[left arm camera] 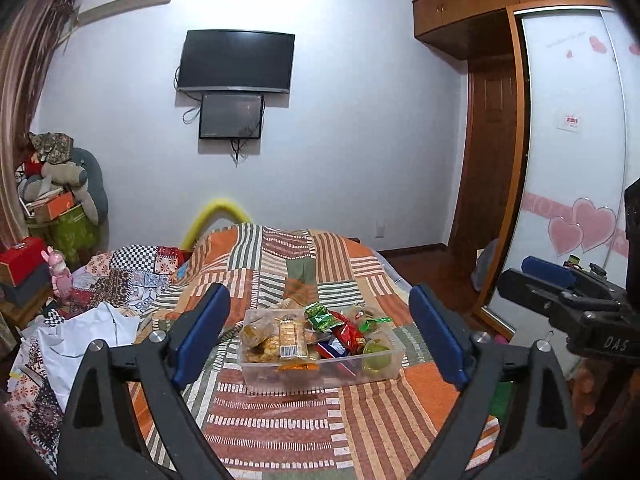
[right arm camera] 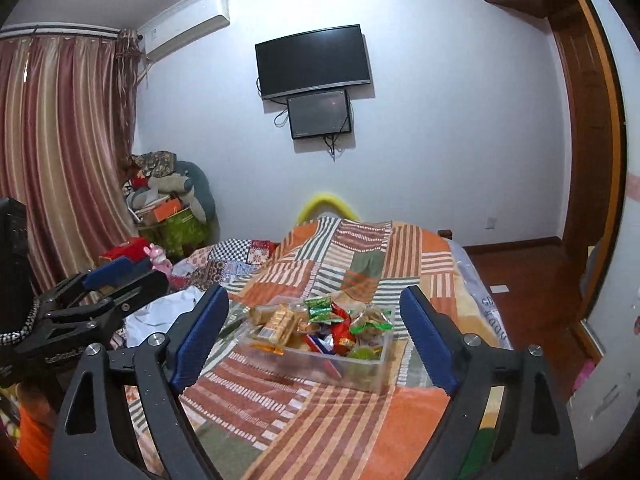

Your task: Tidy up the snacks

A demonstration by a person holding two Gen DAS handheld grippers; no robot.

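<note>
From your left wrist view, your left gripper [left arm camera: 320, 340] has its 2 blue-padded jaws spread wide with nothing between the pads. Beyond them, on the striped patchwork bedspread [left arm camera: 280, 412], sits the clear plastic box [left arm camera: 320, 372], filled with wrapped snacks [left arm camera: 320, 332]. Your right gripper [left arm camera: 556, 284] shows at the right edge, raised above the bed's side; this view does not show how its jaws stand.

From your right wrist view, your right gripper [right arm camera: 316, 340] also stands spread and holds nothing. The clear plastic box [right arm camera: 360, 376] lies ahead on the bedspread [right arm camera: 304, 420], snacks [right arm camera: 332, 324] heaped inside. Your left gripper [right arm camera: 116, 280] hovers at the left, well apart from the box.
</note>
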